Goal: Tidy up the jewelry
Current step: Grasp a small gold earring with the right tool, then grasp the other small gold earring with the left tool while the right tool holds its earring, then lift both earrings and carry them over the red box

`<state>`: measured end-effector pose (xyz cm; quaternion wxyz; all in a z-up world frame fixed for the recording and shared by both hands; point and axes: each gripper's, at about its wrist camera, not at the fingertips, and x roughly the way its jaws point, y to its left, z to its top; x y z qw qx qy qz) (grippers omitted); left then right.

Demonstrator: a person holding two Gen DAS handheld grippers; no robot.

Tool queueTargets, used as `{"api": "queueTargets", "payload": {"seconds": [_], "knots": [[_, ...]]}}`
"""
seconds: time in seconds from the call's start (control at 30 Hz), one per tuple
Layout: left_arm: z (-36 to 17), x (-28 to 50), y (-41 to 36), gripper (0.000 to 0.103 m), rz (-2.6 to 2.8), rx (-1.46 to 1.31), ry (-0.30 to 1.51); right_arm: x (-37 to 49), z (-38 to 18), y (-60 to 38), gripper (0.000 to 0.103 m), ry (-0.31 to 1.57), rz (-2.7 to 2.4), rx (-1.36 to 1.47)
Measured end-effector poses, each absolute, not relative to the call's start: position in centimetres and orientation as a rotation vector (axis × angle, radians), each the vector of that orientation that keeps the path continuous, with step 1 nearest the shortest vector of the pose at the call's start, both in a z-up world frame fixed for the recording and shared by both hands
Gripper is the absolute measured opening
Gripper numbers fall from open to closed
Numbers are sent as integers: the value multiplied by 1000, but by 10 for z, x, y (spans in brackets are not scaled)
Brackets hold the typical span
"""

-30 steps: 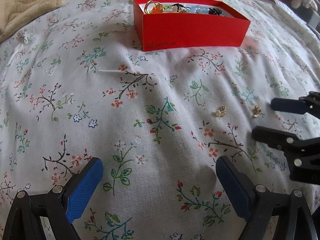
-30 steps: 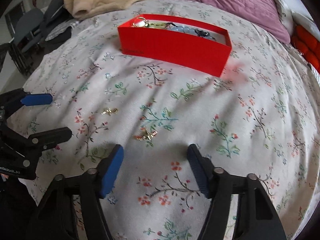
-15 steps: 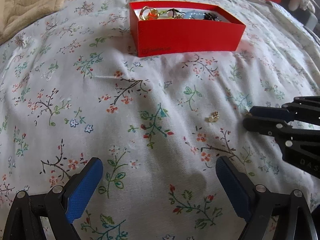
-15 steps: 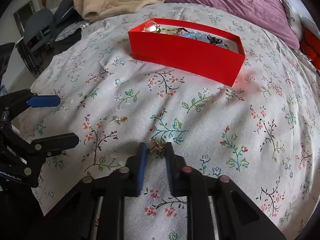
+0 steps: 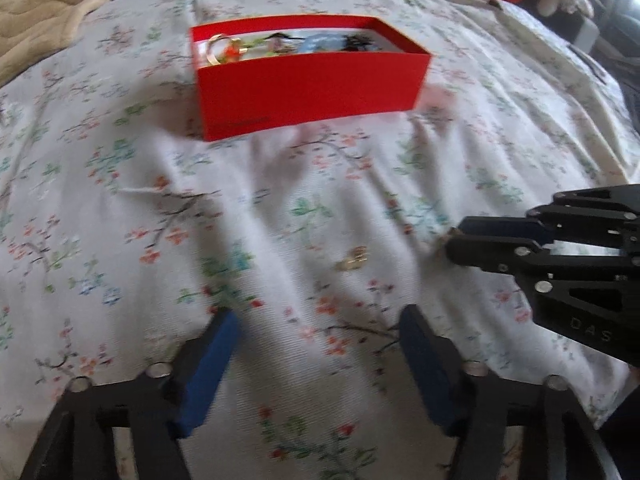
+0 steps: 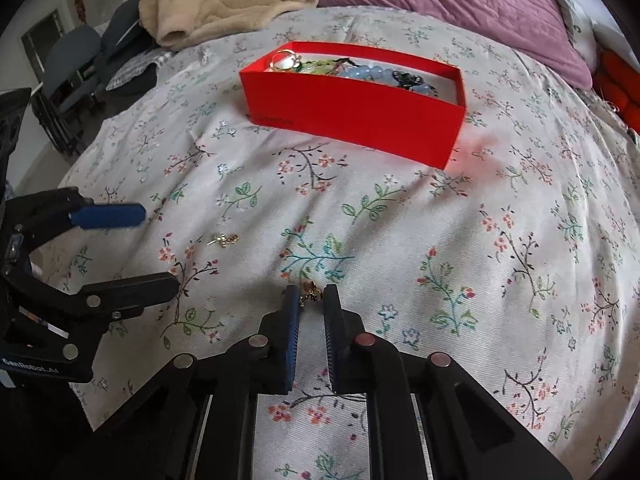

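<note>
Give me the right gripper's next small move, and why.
Probably lift straight up, then carry toward the red box. The right gripper looks shut on a gold earring at its fingertips, and the other earring lies on the bedspread.

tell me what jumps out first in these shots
The red box at the far middle of the floral bedspread, filled with beads and rings. Nearer, the right gripper is pinched on a small gold earring, while a second earring lies loose to its left, ahead of the open left gripper.
</note>
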<state>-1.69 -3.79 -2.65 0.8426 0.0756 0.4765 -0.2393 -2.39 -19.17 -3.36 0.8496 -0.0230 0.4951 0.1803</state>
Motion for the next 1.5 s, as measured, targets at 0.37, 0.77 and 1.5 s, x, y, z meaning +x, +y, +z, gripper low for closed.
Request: {"api": "queueTargets", "payload": {"seconds": [0.37,0.77,1.5], "knots": [[-37,-9,-59,37,-577,143,1024,-25,-32,-205,13,1049,364,-33],[-43,-2,-62,20,-556,164,1007,-27,-33,-211,13,1050,361,-34],[-26,-4,-63,7,-567,184,960,-24,-21,-212,13,1029,359,-31]]}}
